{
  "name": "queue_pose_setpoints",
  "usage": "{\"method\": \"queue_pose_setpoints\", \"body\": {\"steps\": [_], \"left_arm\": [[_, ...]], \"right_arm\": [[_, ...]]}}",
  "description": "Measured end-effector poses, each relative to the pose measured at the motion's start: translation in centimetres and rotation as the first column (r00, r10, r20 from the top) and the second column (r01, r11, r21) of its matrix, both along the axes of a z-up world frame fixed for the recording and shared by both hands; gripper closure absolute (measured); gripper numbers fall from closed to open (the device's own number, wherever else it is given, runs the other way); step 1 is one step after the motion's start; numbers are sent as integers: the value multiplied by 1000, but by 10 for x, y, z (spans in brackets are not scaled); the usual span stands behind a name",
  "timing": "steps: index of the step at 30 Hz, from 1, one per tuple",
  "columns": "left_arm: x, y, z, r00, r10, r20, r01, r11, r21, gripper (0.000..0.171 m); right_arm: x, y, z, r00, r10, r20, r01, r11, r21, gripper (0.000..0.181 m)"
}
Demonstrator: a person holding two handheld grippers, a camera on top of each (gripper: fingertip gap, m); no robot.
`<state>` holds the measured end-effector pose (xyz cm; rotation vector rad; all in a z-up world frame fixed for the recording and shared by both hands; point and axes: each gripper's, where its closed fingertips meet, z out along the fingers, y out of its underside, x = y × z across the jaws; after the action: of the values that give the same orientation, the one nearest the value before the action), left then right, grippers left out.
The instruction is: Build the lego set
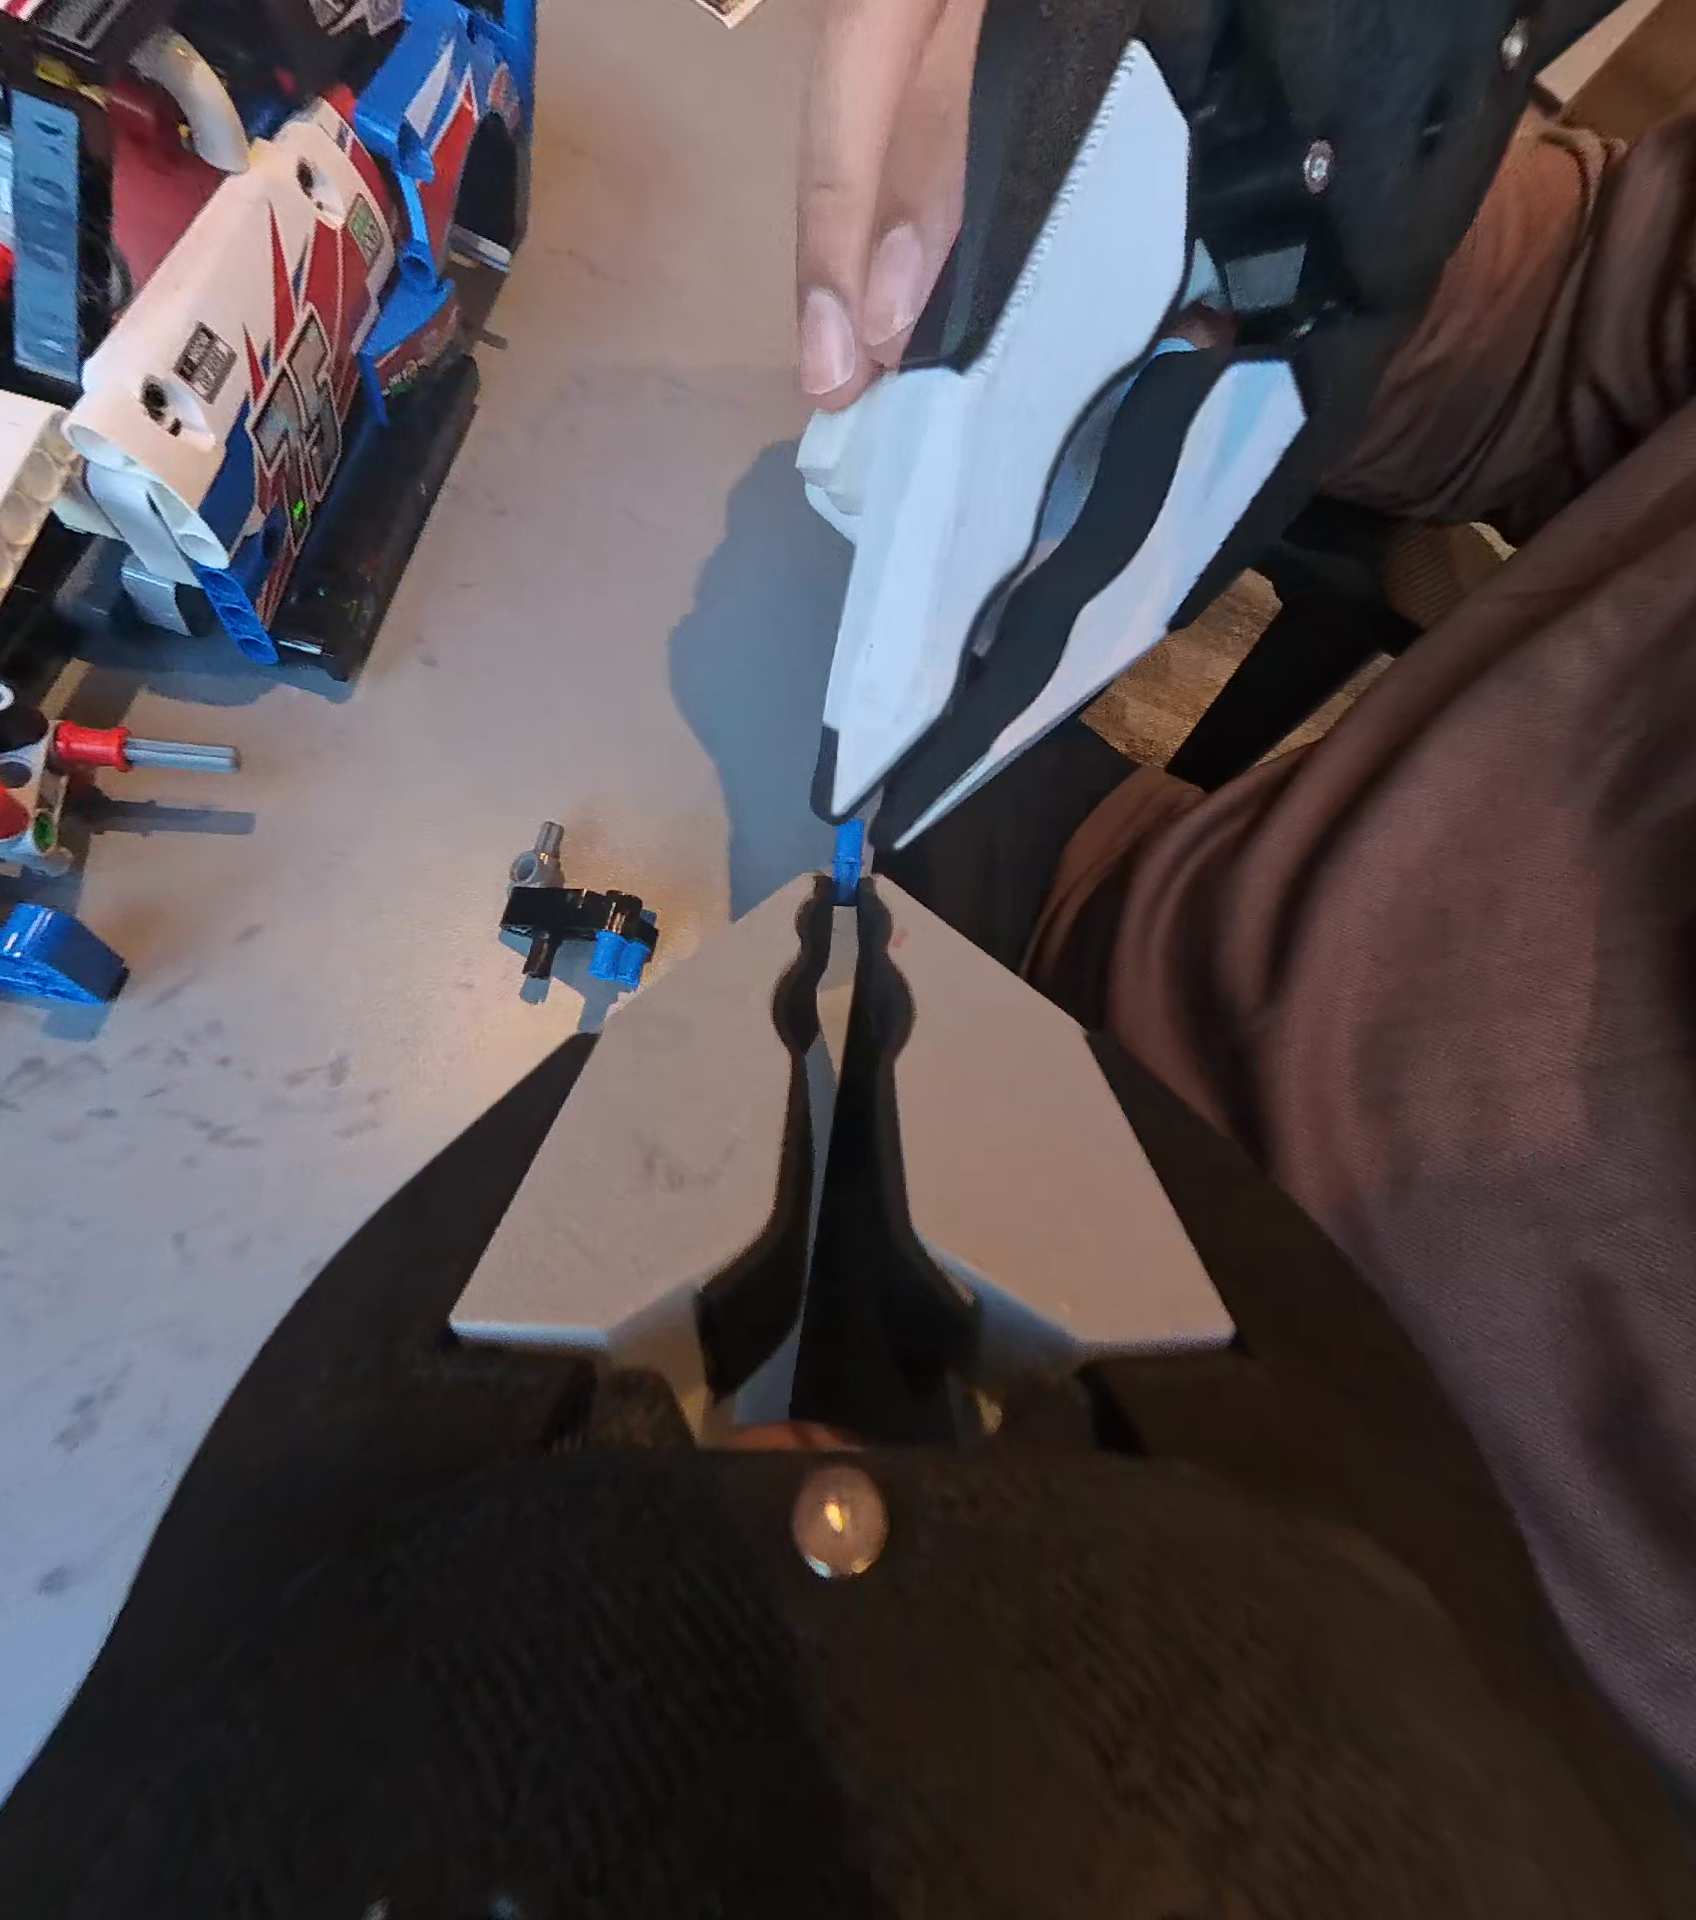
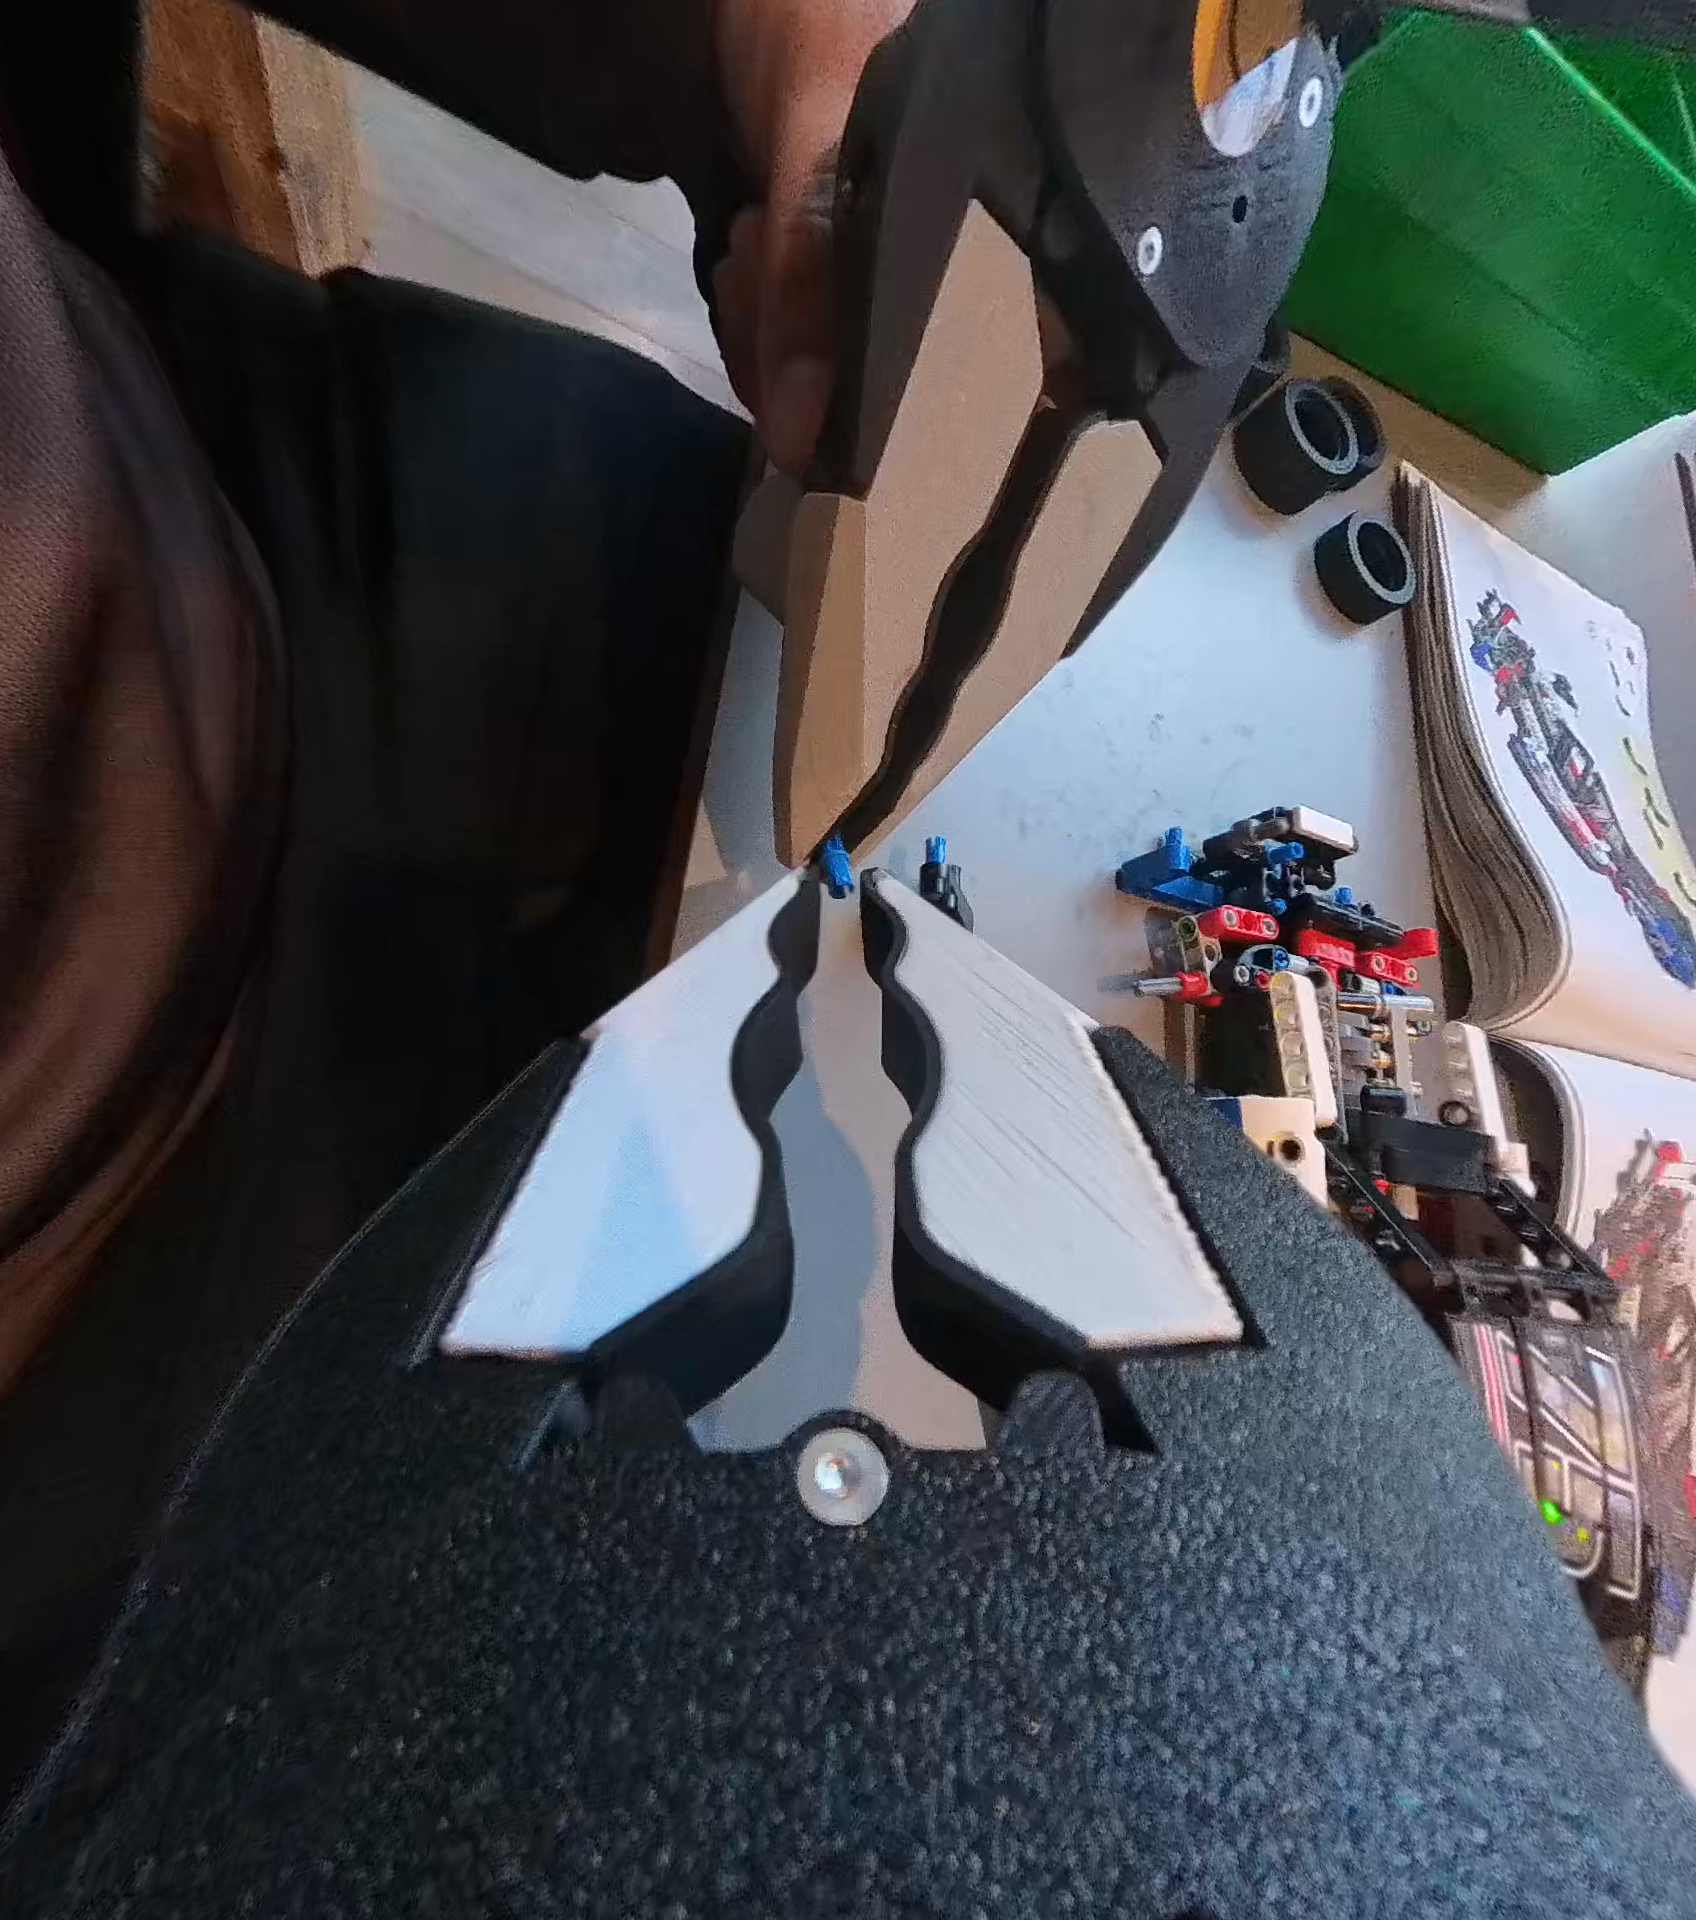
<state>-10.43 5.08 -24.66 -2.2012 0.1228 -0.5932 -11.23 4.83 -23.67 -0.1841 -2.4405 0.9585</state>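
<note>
At the far left of the left wrist view stands the half-built lego model (image 1: pixel 231 343), a blue, white and red vehicle body parked on the pale table (image 1: pixel 200 1195), likely kept within reach for the next fitting. Right of it, a small black sub-assembly (image 1: pixel 579 920) with a blue pin and a grey connector lies by itself on the tabletop, apparently set aside until its turn.

Further right, at the table's edge, the left gripper (image 1: pixel 846 894) is pinched tight on a small blue pin (image 1: pixel 850 847), gripping its lower end so the upper end stands clear. The right gripper (image 1: pixel 859 816) comes down from above with its tips just at that free end. In the right wrist view its fingers stand slightly apart, the pin (image 2: pixel 836 864) at the mouth, nothing clamped. This looks like a handover or regrip, done in mid-air so the pin can be reoriented.

In the right wrist view, an open instruction booklet (image 2: pixel 1592 810) lies beyond the model, where its pages can be consulted.
</note>
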Motion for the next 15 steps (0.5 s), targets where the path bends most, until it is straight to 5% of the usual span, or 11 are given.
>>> {"method": "queue_pose_setpoints", "body": {"steps": [12, 15], "left_arm": [[2, -1, 0, 1000, -17, 22, 17, 1000, 3, 170], [-15, -1, -1, 996, 52, -76, -51, 999, 13, 149]], "right_arm": [[1, 0, -5, 1000, 11, -12, -10, 999, 38, 177], [-12, 11, -12, 995, -79, 61, 79, 997, 4, 177]]}}
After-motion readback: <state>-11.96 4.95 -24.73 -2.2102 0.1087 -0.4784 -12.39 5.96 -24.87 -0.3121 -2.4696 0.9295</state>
